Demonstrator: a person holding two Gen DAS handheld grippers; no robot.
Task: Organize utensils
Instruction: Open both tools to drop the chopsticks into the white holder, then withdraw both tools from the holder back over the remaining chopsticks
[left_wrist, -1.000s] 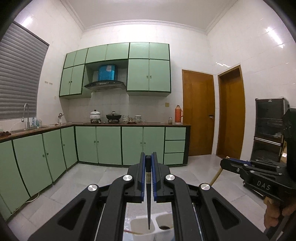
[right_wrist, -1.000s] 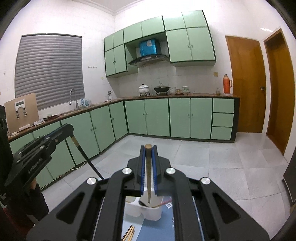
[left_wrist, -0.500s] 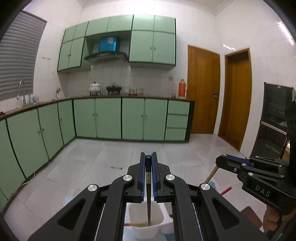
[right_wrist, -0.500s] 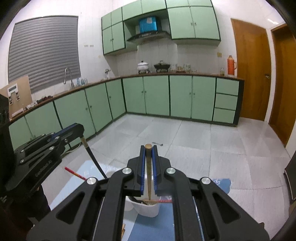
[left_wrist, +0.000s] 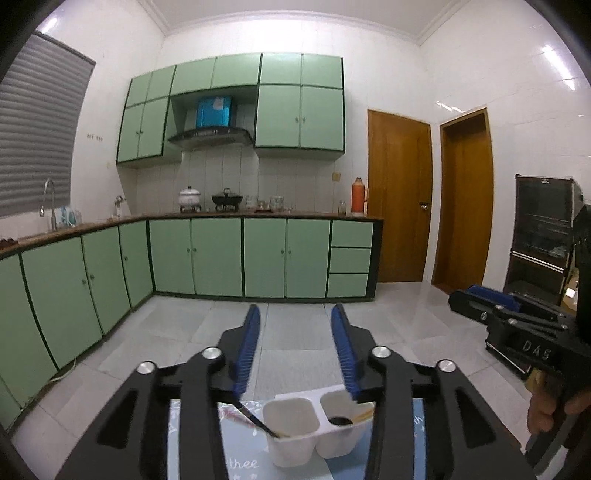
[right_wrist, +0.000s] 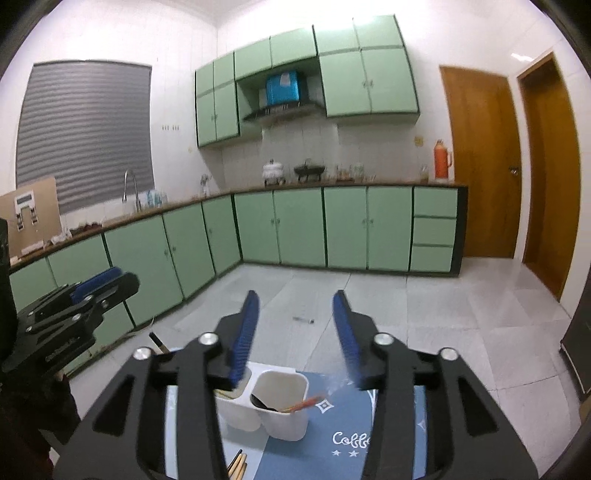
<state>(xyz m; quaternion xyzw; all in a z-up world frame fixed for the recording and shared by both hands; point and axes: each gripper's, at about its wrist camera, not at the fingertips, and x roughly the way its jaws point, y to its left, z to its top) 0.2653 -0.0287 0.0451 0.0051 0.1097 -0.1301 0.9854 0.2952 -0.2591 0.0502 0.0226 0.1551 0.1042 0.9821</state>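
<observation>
While both grippers hang over the table, each has its two blue-padded fingers spread wide apart with nothing between them. The left gripper (left_wrist: 295, 350) sits above a white utensil holder (left_wrist: 314, 424) with two compartments, which shows just below and between its fingertips. One dark chopstick (left_wrist: 255, 419) leans out of the compartment under the left finger, its upper end running toward that finger's base. The compartment under the right finger holds a dark spoon-like head (left_wrist: 340, 420) and a few pale sticks (left_wrist: 364, 414); their count cannot be made out from this side.

From the right gripper (right_wrist: 297, 332), the same holder (right_wrist: 273, 402) lies below the left finger and the gap. Here the nearer compartment shows a dark utensil head (right_wrist: 264, 402) and one red-orange chopstick (right_wrist: 303, 402) slanting up toward the right finger. The other compartment sits mostly behind the left finger, with pale stick ends (right_wrist: 225, 395) just visible. A dark chopstick end (right_wrist: 158, 341) pokes up to the left of the left finger.

Only the right wrist view shows a bundle of about three loose wooden chopsticks (right_wrist: 238, 463) lying on the mat near the bottom edge, below the left finger, and the blue mat (right_wrist: 343, 424) with its white lettering. Only the left wrist view shows the pale floral part of the mat (left_wrist: 236, 443) under the holder. Each view catches the other gripper at its edge: the right one (left_wrist: 517, 321) far to the right, the left one (right_wrist: 74, 310) far to the left.
</observation>
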